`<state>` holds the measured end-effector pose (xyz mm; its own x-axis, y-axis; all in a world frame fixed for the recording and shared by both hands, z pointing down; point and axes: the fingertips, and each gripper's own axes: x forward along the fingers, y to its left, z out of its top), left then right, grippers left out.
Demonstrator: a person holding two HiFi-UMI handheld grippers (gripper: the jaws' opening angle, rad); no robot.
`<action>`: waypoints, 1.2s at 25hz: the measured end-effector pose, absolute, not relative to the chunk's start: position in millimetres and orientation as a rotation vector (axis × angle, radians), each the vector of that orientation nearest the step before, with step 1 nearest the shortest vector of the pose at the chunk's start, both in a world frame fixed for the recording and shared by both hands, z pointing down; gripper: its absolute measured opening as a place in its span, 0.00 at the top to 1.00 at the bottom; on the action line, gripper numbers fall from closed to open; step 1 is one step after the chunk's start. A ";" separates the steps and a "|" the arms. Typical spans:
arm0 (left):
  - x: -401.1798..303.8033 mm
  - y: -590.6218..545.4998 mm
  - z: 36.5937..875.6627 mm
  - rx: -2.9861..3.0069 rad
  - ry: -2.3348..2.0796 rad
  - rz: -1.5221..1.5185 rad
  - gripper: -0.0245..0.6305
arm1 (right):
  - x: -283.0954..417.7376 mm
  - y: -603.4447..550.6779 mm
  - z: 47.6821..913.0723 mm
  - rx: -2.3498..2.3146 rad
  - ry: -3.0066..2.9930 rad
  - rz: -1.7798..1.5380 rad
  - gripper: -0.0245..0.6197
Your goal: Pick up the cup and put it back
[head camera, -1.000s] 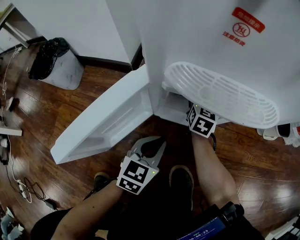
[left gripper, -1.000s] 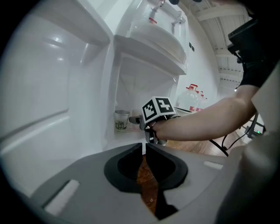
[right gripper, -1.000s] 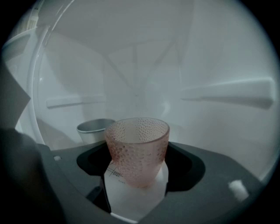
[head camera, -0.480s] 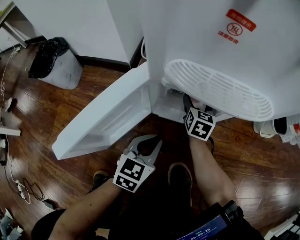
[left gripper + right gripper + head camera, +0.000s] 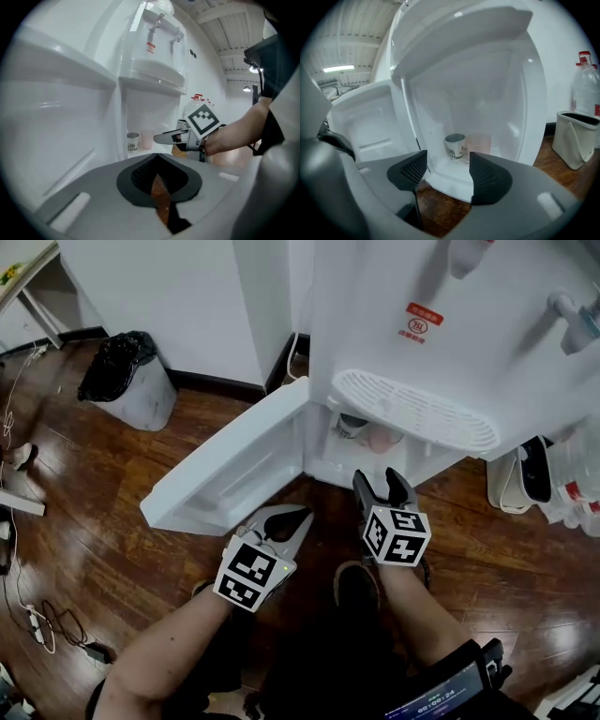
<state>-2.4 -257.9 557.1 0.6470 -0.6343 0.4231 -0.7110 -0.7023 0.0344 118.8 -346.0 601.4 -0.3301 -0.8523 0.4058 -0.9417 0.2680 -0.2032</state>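
Left gripper (image 5: 298,517): jaws together, nothing held; hovers near the door's free edge, so a sideways swing could knock the door
Right gripper (image 5: 377,480): jaws apart and just been closing, nothing between them; outside the compartment, aimed at its opening
Door (image 5: 234,465): swung wide to the left; if bumped it could swing back toward the opening and block the right gripper's way in
Compartment (image 5: 445,182): low and narrow under the tray; little room for the jaws, so a pad may clip the sill or a side wall
Tray (image 5: 412,409): juts out over the opening; the gripper's marker cube could strike its underside on a lift
Cup (image 5: 455,146): printed mug, upright on the compartment floor, well apart from both grippers
Pink cup (image 5: 479,143): just beside the mug on its right, maybe touching; main risk is a jaw going in on that side and shoving or toppling it, or the jaws closing on both; also unclear which of the two the task means
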 end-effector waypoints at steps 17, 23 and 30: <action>7.6 -172.7 382.2 2.836 -0.883 0.497 0.81 | 84.2 -232.3 423.5 1.212 -2.694 0.386 0.78; 0.4 -154.3 295.3 2.893 -0.966 0.355 0.81 | 90.3 -207.4 341.5 1.144 -2.772 0.276 0.83; 8.2 -118.4 226.0 2.876 -1.054 0.081 0.75 | 92.8 -172.8 257.5 1.058 -2.861 0.138 0.95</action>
<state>8.2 -118.4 226.0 0.7624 -0.6426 0.0762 -0.6467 -0.7608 0.0550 92.8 -172.8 257.5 -0.7563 -0.6442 0.1140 -0.6522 0.7561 -0.0542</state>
